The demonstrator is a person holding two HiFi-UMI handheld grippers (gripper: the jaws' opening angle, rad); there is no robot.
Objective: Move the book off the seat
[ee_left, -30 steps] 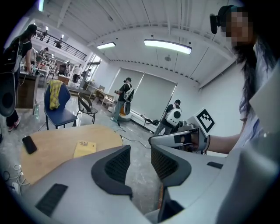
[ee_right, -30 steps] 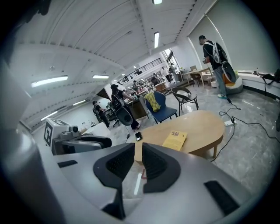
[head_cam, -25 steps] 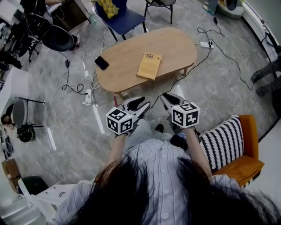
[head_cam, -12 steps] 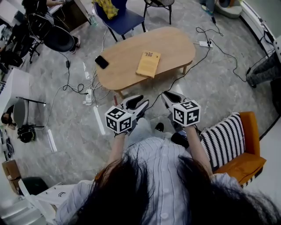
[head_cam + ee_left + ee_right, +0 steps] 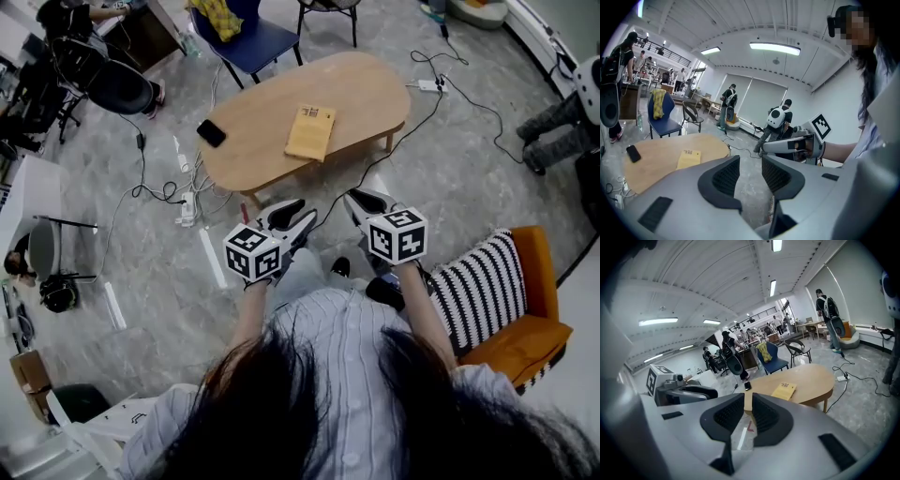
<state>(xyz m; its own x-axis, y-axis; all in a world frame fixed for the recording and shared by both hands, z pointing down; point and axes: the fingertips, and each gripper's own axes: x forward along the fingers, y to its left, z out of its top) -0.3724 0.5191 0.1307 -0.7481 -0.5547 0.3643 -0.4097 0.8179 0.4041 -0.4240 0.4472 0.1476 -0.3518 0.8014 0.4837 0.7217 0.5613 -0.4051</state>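
Head view only: orange armchair [image 5: 530, 333] at right, black-and-white striped cushion [image 5: 476, 302] on it; neither gripper view shows it. Gripper views only: ribbed ceiling, strip lights, people standing far off.

Yellow book [image 5: 310, 132] lies flat on the oval, smooth wooden table [image 5: 370, 94], well apart from a black phone [image 5: 211, 133]. Cover print too small to read. Blue chair [image 5: 255, 43] beyond, yellow cloth [image 5: 217, 17] on it, top cut off.

Left gripper [image 5: 292, 217]: ribbed dark pads apart, clear gap, only floor between. Right gripper [image 5: 364, 202]: pads nearly together, thin slit, nothing in it. Both over bare grey floor, short of the table. Hair hides the lower head view.
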